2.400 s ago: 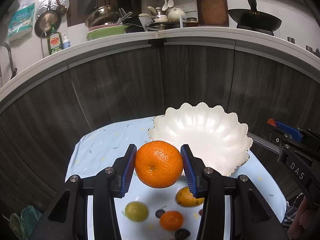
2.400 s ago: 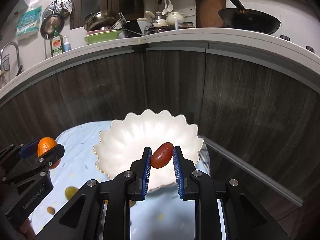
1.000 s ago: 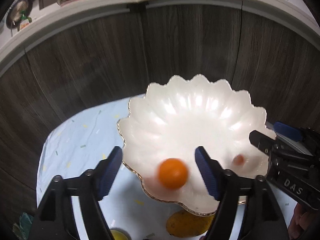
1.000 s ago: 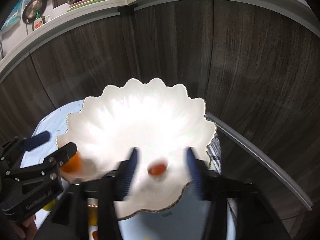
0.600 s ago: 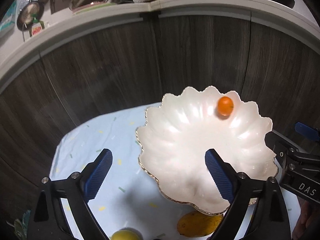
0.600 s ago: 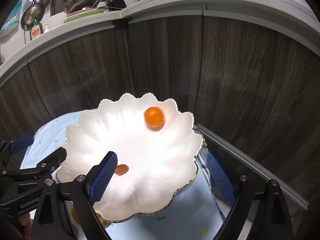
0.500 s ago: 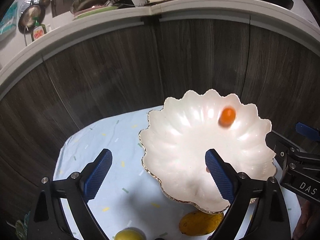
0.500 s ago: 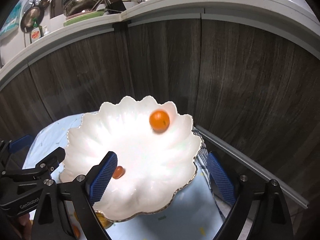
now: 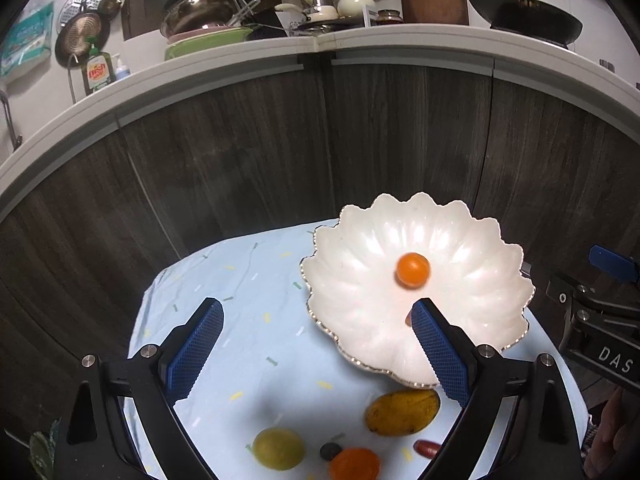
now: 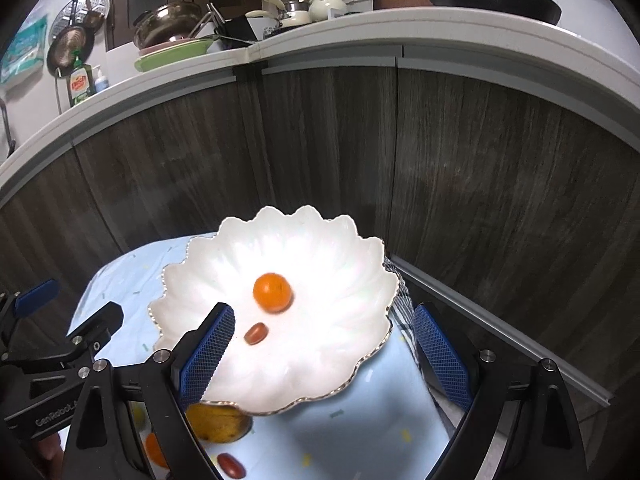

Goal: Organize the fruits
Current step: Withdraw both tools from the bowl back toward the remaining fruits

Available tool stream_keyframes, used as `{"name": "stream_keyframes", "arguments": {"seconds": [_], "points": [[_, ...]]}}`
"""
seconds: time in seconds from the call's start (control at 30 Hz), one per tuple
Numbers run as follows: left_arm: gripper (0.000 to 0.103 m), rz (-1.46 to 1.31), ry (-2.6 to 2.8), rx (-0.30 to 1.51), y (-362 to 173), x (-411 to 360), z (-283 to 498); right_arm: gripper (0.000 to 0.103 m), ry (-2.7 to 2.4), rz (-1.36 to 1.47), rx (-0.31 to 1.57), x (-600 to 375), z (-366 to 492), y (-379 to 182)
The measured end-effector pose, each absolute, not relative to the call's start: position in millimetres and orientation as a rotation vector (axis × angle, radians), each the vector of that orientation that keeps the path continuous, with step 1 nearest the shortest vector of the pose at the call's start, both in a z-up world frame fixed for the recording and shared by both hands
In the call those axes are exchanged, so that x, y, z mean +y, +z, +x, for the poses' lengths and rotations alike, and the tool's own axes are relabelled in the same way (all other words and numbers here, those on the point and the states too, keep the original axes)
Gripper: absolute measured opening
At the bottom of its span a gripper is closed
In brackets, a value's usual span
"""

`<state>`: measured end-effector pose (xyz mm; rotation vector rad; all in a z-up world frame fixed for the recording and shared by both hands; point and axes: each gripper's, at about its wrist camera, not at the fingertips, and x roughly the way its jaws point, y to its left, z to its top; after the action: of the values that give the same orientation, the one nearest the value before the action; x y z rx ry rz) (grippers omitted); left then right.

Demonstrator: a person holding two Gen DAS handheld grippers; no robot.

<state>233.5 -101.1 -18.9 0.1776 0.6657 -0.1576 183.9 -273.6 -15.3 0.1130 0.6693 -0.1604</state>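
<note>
A white scalloped bowl (image 9: 360,280) (image 10: 340,256) sits on a light blue cloth (image 9: 248,320). An orange (image 9: 413,269) (image 10: 272,292) lies in the bowl, slightly blurred. A small red-brown date (image 10: 255,333) lies in the bowl near it. My left gripper (image 9: 316,344) is open and empty above the cloth, left of the bowl. My right gripper (image 10: 324,352) is open and empty over the bowl's near rim. On the cloth in front lie a mango (image 9: 402,412), a lemon (image 9: 279,449), another orange (image 9: 354,465), a dark fruit (image 9: 330,451) and a red date (image 9: 426,448).
Dark wood cabinet fronts (image 9: 280,152) rise right behind the small table. A white counter (image 9: 240,60) above holds pots, dishes and a wok (image 9: 524,20). The table's edge drops off on the left and right.
Both grippers let go of their fruit over the bowl and pulled back. The orange has rolled from the bowl's far rim towards its middle.
</note>
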Motion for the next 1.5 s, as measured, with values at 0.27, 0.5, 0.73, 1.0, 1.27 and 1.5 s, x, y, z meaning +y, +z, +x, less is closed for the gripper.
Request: {"name": "stream_keyframes", "arguments": {"seconds": [0.27,0.5,0.73,1.0,1.27,1.5], "points": [[0.096,0.166,-0.145,0.666,-14,-83,210,0.092,-0.146,0.115,0.661,-260,167,-8],[0.096,0.144,-0.133,0.668,-10,-69,195,0.092,-0.139,0.109,0.65,-249,155,-3],[0.096,0.138,-0.127,0.654,-5,-58,181,0.092,-0.127,0.098,0.645,-240,144,1],[0.096,0.143,-0.12,0.649,-3,-49,169,0.092,-0.115,0.092,0.644,-233,134,1],[0.096,0.148,-0.115,0.657,-7,-39,155,0.092,-0.095,0.088,0.652,-223,127,-2],[0.096,0.163,-0.106,0.666,-14,-25,140,0.092,-0.066,0.073,0.664,-207,121,-11]]}}
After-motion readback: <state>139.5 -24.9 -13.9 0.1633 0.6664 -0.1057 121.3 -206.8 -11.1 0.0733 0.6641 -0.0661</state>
